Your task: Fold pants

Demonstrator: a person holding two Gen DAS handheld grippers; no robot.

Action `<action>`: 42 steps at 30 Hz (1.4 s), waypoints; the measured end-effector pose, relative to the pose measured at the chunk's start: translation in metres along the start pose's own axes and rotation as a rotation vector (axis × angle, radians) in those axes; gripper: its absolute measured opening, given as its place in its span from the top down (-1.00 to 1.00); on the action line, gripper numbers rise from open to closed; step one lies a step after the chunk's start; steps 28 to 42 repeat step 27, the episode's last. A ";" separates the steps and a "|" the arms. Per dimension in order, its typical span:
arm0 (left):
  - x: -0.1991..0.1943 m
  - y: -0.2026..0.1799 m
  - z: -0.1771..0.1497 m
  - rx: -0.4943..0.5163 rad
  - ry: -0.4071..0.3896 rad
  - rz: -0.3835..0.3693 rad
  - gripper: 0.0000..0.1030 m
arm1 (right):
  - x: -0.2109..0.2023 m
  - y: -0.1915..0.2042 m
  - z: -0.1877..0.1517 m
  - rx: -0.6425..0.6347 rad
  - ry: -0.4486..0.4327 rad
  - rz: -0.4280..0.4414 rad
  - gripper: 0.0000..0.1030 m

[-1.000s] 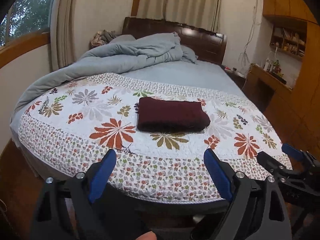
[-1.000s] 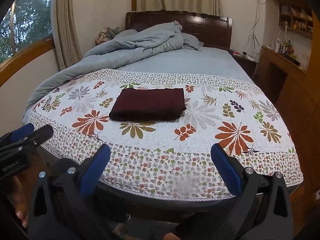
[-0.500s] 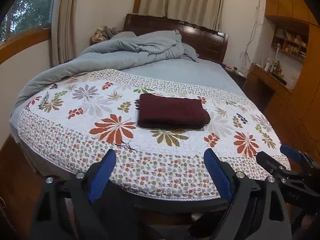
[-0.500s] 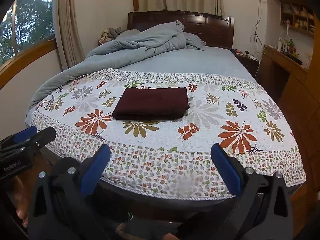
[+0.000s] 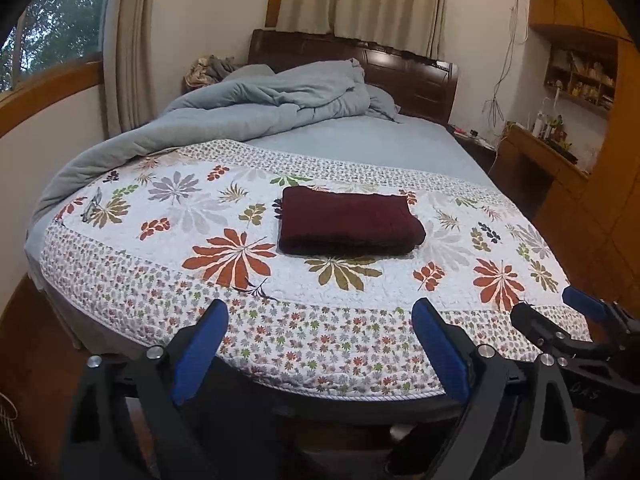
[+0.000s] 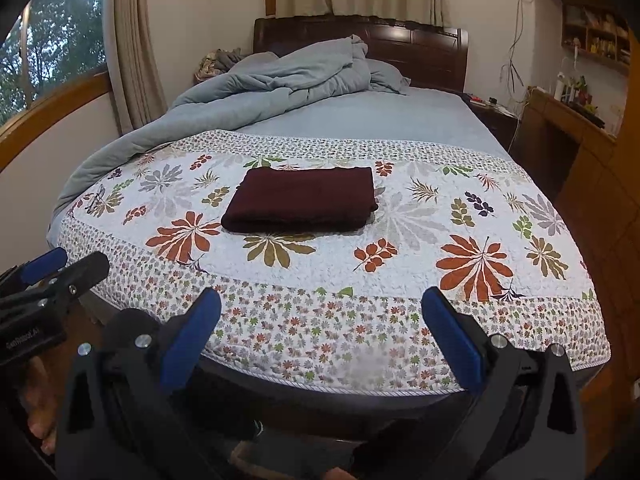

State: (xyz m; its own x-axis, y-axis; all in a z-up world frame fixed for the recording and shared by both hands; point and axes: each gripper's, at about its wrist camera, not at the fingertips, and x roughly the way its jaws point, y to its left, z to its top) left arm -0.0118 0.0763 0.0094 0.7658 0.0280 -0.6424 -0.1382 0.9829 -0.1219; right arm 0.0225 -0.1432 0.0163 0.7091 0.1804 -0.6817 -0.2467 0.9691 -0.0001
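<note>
Dark maroon pants [image 5: 348, 222] lie folded in a neat rectangle on the floral quilt [image 5: 200, 208] at the foot of the bed; they also show in the right wrist view [image 6: 300, 200]. My left gripper [image 5: 320, 320] is open and empty, held off the foot edge of the bed, well short of the pants. My right gripper [image 6: 322, 308] is open and empty too, beside it. The right gripper shows at the right edge of the left wrist view [image 5: 560, 320], and the left gripper at the left edge of the right wrist view [image 6: 52, 268].
A rumpled grey duvet [image 6: 280, 76] is piled at the head of the bed by the dark wooden headboard [image 6: 420, 48]. A wooden desk and shelves [image 6: 568, 120] stand along the right wall. A window [image 6: 48, 44] and curtain are on the left.
Both grippers have drawn back slightly from the bed and tilted a little; the folded pants have not moved. Both grippers stay open.
</note>
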 end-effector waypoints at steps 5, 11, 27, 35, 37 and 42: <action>0.001 -0.002 0.000 0.011 0.002 0.006 -0.81 | -0.001 -0.002 0.001 0.006 -0.007 -0.005 -0.94; -0.001 -0.004 -0.002 0.014 0.008 0.005 -0.81 | -0.002 -0.003 0.002 0.005 -0.007 -0.010 -0.94; -0.003 -0.005 0.000 0.024 0.013 0.011 -0.81 | -0.002 -0.006 0.001 0.009 -0.009 -0.023 -0.94; -0.003 -0.005 0.000 0.024 0.013 0.011 -0.81 | -0.002 -0.006 0.001 0.009 -0.009 -0.023 -0.94; -0.003 -0.005 0.000 0.024 0.013 0.011 -0.81 | -0.002 -0.006 0.001 0.009 -0.009 -0.023 -0.94; -0.003 -0.005 0.000 0.024 0.013 0.011 -0.81 | -0.002 -0.006 0.001 0.009 -0.009 -0.023 -0.94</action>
